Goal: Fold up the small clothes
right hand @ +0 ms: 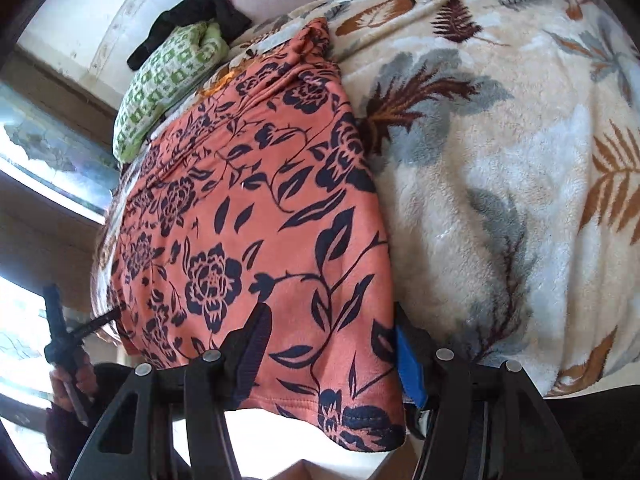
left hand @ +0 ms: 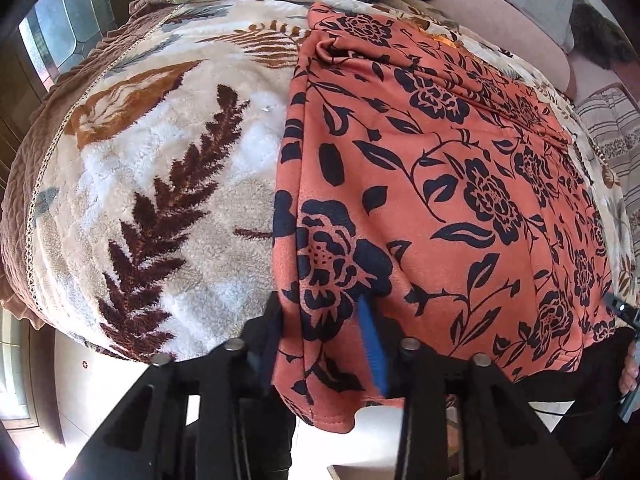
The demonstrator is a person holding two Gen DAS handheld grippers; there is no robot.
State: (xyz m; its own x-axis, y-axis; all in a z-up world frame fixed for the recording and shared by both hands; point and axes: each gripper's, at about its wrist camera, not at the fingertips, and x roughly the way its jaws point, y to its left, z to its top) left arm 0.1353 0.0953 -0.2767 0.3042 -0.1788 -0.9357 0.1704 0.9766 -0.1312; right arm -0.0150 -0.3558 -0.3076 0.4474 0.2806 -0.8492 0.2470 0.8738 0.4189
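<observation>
1. Nearest me, my left gripper (left hand: 320, 344) has its fingers pinched together on the near left corner of the orange flowered garment (left hand: 440, 184), where the hem hangs over the near edge of the bed. The bite looks shallow to me; if I lift briskly the corner could slide out.

2. My right gripper (right hand: 330, 350) straddles the near right corner of the same garment (right hand: 248, 216) with its fingers apart. The cloth lies between them, but I see no squeeze on it. If I lift both hands now, I judge only the left corner would rise and the fold would go crooked.

3. The garment lies flat on the fleece blanket (left hand: 160, 200), running from the near edge towards the far end. The pile looks grippy; dragging rather than lifting could bunch the cloth.

4. At the far end there is a puckered ridge in the fabric. Folding onto it would trap the crease.

5. The left view shows the blanket's brown trim on the left and the ridge clearly. Only the right view shows a dark cloth (right hand: 192, 20) behind the green patterned pillow (right hand: 168, 80), and the hand (right hand: 76, 380) holding my left gripper.
</observation>
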